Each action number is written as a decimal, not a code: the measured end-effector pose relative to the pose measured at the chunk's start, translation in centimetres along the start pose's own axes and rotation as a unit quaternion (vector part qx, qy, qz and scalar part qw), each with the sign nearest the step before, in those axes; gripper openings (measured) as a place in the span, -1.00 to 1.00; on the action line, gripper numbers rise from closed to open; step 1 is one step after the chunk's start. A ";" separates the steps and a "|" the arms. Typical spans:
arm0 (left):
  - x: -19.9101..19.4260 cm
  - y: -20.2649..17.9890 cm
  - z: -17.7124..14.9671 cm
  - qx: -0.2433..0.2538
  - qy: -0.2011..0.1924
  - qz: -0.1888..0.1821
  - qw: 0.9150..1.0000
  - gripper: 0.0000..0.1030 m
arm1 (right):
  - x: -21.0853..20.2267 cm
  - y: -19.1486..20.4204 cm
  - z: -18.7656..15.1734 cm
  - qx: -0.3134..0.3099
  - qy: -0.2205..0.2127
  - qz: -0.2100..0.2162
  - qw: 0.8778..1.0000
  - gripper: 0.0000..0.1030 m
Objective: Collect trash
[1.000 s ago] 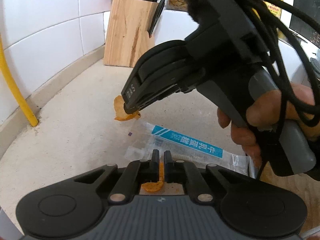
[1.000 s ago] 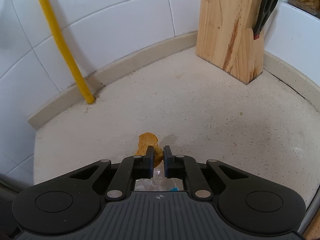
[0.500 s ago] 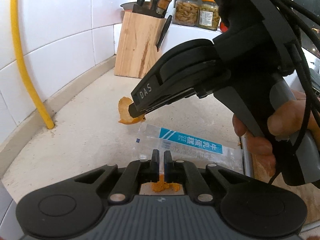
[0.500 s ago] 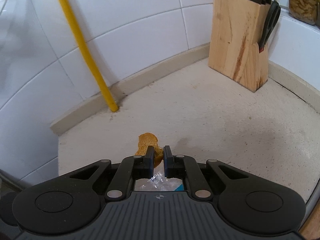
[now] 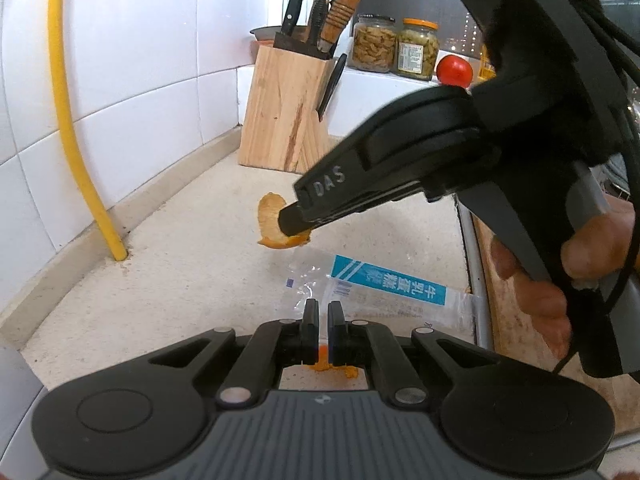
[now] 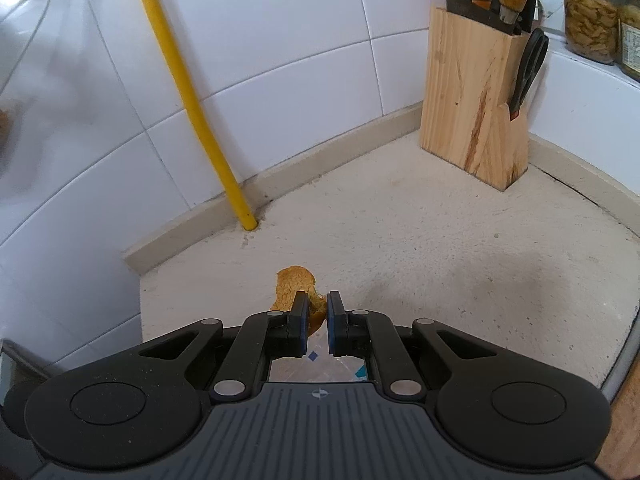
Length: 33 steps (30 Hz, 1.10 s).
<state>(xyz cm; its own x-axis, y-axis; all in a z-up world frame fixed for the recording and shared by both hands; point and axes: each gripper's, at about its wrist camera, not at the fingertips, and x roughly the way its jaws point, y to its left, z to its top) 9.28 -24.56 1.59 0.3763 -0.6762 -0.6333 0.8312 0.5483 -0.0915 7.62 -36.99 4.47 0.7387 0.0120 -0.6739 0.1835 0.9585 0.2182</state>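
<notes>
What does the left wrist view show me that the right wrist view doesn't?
Only the left wrist: the left gripper pinching an orange peel scrap, a red tomato, and the blue-labelled plastic wrapper lying whole on the counter. Only the right wrist: the bumpy outer skin of the right gripper's peel. Both: knife block, yellow pipe.

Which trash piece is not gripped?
The clear plastic wrapper with the blue label, lying on the countertop. Both orange peel pieces are clamped in jaws, off the surface.
</notes>
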 end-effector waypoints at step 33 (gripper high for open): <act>7.5 -0.1 -2.6 -0.033 0.064 -0.020 0.997 -0.36 | -2.5 -3.0 -2.7 0.036 0.000 -0.024 0.999 -0.75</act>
<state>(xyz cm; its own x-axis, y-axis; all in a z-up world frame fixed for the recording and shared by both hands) 10.98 -28.39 -5.09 0.2842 -0.6323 -0.7207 0.8144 0.5559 -0.1665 3.46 -39.14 3.59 0.7285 -0.0335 -0.6842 0.2653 0.9347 0.2367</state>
